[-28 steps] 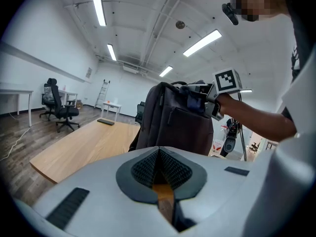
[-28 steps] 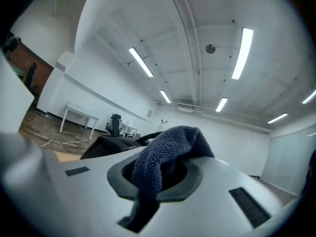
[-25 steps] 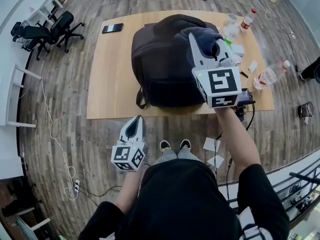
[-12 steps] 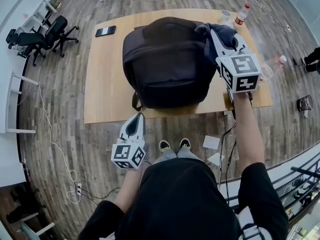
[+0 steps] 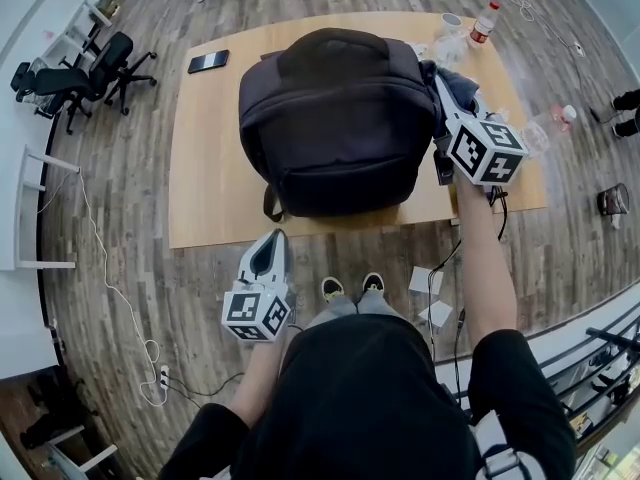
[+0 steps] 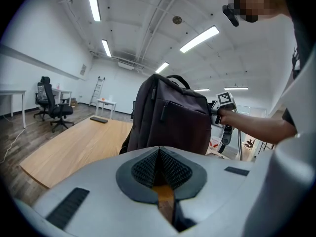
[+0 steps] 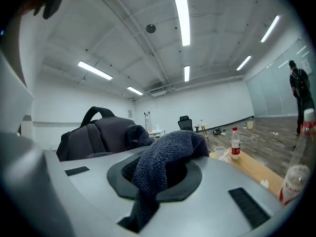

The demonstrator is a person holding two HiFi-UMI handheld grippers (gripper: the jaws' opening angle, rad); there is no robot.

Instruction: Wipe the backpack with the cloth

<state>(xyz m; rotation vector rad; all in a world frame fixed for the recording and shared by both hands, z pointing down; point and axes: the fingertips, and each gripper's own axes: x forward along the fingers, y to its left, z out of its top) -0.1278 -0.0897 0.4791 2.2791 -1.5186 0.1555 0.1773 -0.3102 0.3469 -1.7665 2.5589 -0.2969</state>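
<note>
Right gripper (image 5: 447, 96): jaws pinching dark knitted cloth (image 7: 165, 159) at backpack's right side, right of centre in head view; contact with fabric not certain. Left gripper (image 5: 271, 246): jaws pressed together, empty, lower left, off table. Table (image 5: 210, 168): wooden, upper half of frame. Backpack (image 5: 335, 118): upright at table centre, dark, bulky. Judged fairly heavy, with yielding fabric; may rock under sideways wiping, so steady it by top handle (image 6: 174, 78). Cloth: soft, light, floppy. Judged best gripped by bunched fold, deep between pads.
</note>
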